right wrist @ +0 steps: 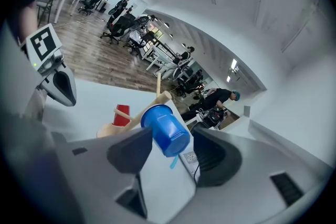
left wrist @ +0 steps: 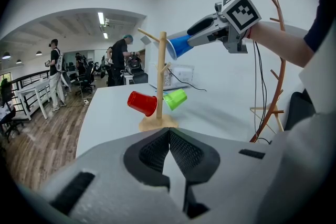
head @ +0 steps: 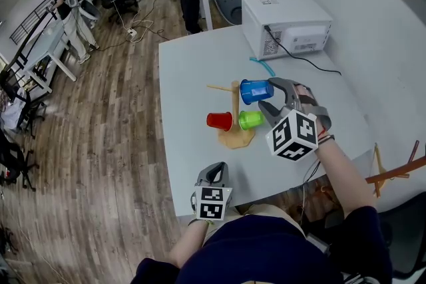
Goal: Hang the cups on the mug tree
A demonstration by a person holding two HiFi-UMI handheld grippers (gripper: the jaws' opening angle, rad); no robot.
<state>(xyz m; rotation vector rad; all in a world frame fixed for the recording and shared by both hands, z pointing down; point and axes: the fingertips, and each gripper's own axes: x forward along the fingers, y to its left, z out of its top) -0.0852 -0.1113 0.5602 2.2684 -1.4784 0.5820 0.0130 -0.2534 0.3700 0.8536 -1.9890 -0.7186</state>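
Note:
On the white table (head: 193, 76) stands a wooden mug tree (head: 235, 110) (left wrist: 160, 76) (right wrist: 131, 120). A red cup (head: 219, 120) (left wrist: 142, 103) (right wrist: 121, 115) and a green cup (head: 251, 120) (left wrist: 175, 98) hang on its lower pegs. My right gripper (head: 266, 97) (left wrist: 193, 35) (right wrist: 172, 131) is shut on a blue cup (head: 255, 91) (left wrist: 179, 45) (right wrist: 165, 128), whose mouth faces the top of the post. Whether the blue cup sits on a peg I cannot tell. Low at the table's near edge, my left gripper (head: 213, 173) (left wrist: 169, 136) is shut and empty.
A white microwave (head: 286, 23) with a black cable stands at the table's far end, a teal item (head: 261, 65) in front of it. A wooden branch stand (head: 393, 173) (left wrist: 278, 60) is at the right. People, desks and chairs fill the room beyond.

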